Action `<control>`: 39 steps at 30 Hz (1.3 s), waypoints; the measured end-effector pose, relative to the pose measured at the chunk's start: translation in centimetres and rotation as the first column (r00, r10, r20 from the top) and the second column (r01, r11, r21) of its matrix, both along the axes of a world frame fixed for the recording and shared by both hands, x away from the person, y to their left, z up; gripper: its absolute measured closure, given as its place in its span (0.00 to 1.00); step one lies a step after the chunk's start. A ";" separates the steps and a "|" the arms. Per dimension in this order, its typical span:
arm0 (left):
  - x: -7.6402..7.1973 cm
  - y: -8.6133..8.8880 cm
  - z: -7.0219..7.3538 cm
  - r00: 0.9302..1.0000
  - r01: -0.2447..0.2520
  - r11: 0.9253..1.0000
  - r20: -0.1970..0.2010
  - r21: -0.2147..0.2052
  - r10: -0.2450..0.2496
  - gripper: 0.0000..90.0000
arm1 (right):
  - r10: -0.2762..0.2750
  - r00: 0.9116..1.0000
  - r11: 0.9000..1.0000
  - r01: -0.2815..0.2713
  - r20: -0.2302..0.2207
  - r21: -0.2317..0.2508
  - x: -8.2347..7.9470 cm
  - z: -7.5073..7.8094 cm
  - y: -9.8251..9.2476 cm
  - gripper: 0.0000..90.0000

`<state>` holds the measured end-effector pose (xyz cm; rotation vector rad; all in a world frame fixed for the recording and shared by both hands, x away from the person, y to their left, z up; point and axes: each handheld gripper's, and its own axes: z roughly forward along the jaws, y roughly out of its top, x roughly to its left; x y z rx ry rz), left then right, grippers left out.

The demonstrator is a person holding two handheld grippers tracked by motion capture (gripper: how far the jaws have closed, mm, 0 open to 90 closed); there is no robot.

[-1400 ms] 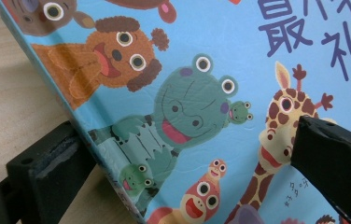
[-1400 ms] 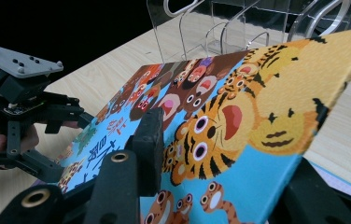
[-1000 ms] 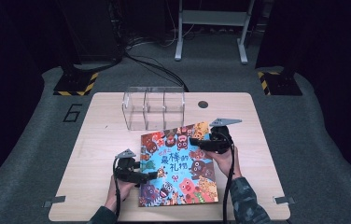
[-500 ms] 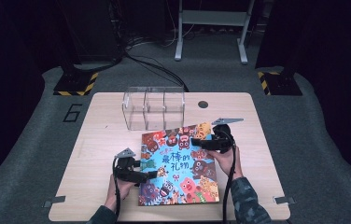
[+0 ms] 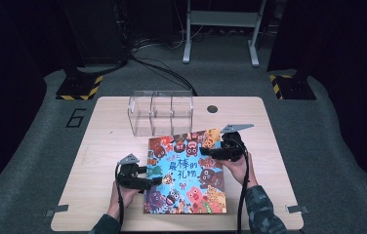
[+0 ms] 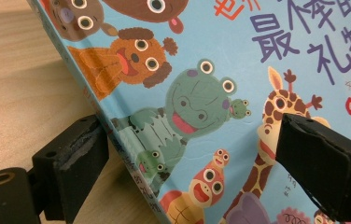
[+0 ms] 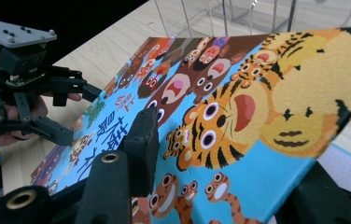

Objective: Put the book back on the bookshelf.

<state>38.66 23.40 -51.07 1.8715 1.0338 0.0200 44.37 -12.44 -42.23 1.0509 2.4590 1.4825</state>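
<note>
Right fingers [image 7: 141, 140] clamping book [image 5: 186, 170] (tilted)

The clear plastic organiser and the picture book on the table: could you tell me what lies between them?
Nothing does. In the high view the picture book has its far edge right against the clear organiser, with no bare table showing between.

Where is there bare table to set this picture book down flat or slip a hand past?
Bare wood runs along the table's left side, between its edge, the clear divided box and the left gripper. Another strip lies right of the right gripper, toward the right edge. It is crowded in the middle, where the picture book reaches almost to the box.
</note>
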 end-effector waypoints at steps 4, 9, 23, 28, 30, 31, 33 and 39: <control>0.1 0.2 -0.1 1.000 -0.006 1.000 -0.010 -0.010 0.006 0.12 | 0.006 0.999 1.000 -0.006 0.037 -0.001 -0.4 -0.2 0.1 0.61; 0.3 0.3 -0.1 1.000 0.006 1.000 -0.008 -0.015 -0.006 0.15 | 0.016 0.996 1.000 -0.016 0.087 0.002 -0.9 -0.3 0.0 0.61; -0.2 0.4 0.2 0.999 -0.024 0.999 0.040 -0.048 0.026 0.15 | 0.034 0.992 0.998 -0.040 0.120 0.045 -1.0 0.0 0.1 0.61; -0.5 0.1 0.4 0.997 -0.048 0.998 0.067 -0.036 0.050 0.15 | 0.005 0.999 0.999 -0.008 0.053 0.053 -0.6 -0.4 0.1 0.60; -0.6 0.1 0.6 0.996 -0.041 0.999 0.074 -0.016 0.042 0.15 | 0.000 1.000 0.999 -0.002 0.030 0.049 -0.5 -0.5 0.1 0.59; -0.6 0.2 0.7 0.996 -0.040 0.999 0.080 -0.013 0.041 0.15 | -0.002 1.000 0.999 0.000 0.027 0.051 -0.5 -0.4 0.1 0.59; -0.5 0.2 1.0 0.996 -0.032 0.999 0.087 0.000 0.032 0.16 | -0.007 1.000 0.999 0.006 0.020 0.047 -0.5 -0.3 0.1 0.58; -0.6 0.5 1.4 0.995 -0.032 0.999 0.099 0.002 0.032 0.18 | -0.029 0.999 0.999 0.029 0.015 0.035 -0.5 0.0 0.3 0.56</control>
